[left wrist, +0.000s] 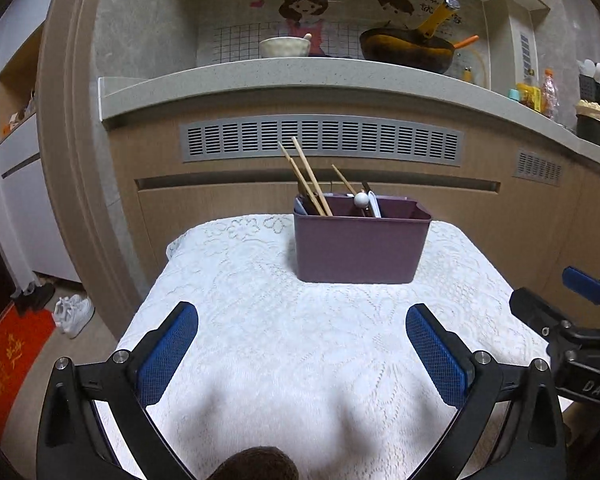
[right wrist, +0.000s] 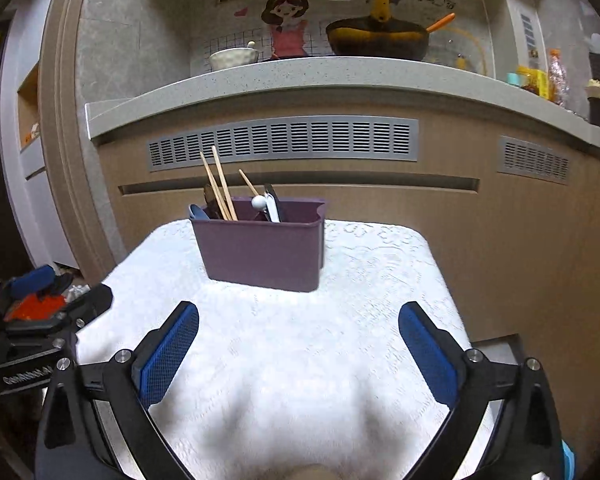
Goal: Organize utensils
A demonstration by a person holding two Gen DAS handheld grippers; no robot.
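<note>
Matt purple plastic bin (left wrist: 360,250); wooden chopsticks (left wrist: 306,178); white lace tablecloth (left wrist: 260,320).

Printed "DAS" in pale letters on the black body of the right gripper (left wrist: 580,286), seen at the right edge of the left wrist view. Printed "GenRobot.AI", blurred and only partly readable, on the black body of the left gripper (right wrist: 66,284), at the left edge of the right wrist view. Dark Chinese characters on the wall sticker (left wrist: 430,0) above the counter, too small to read. Yellow characters on the red mat (left wrist: 8,364) on the floor, not legible either.
</note>
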